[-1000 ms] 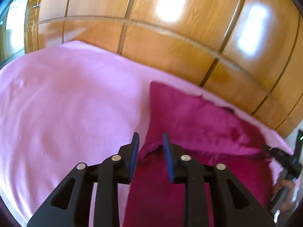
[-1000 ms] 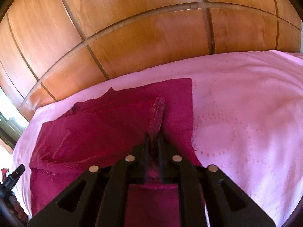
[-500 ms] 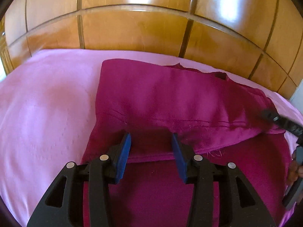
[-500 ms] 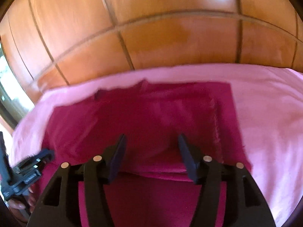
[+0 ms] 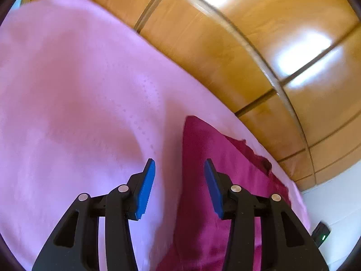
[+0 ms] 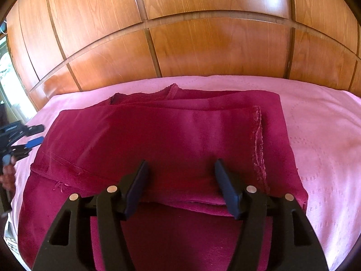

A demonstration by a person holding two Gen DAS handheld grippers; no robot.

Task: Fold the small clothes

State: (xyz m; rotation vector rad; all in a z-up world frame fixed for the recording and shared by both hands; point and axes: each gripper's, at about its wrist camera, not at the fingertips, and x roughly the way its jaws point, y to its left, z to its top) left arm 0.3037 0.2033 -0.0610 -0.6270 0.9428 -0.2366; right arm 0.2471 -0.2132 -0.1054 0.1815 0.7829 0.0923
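Observation:
A dark magenta garment (image 6: 169,135) lies on a pink bedsheet (image 6: 320,140), with one layer folded over its far part and a frayed seam at the right. My right gripper (image 6: 180,164) hovers over the near edge of that folded layer; its jaws are opening and no cloth is pinched between them. My left gripper (image 5: 179,164) is open above the garment's (image 5: 225,169) left edge, one finger over the sheet (image 5: 79,103) and one over the cloth. In the right wrist view the left gripper (image 6: 39,134) shows at the far left, held by a hand.
A glossy wooden panelled wall (image 6: 203,45) rises right behind the bed. A wide stretch of pink sheet extends left of the garment in the left wrist view. A small black device with a green light (image 5: 321,234) sits at that view's lower right.
The right gripper let go of a pinched fold and opened wide; the folded layer now lies flat. The left gripper swung from over the garment's middle to its left edge.

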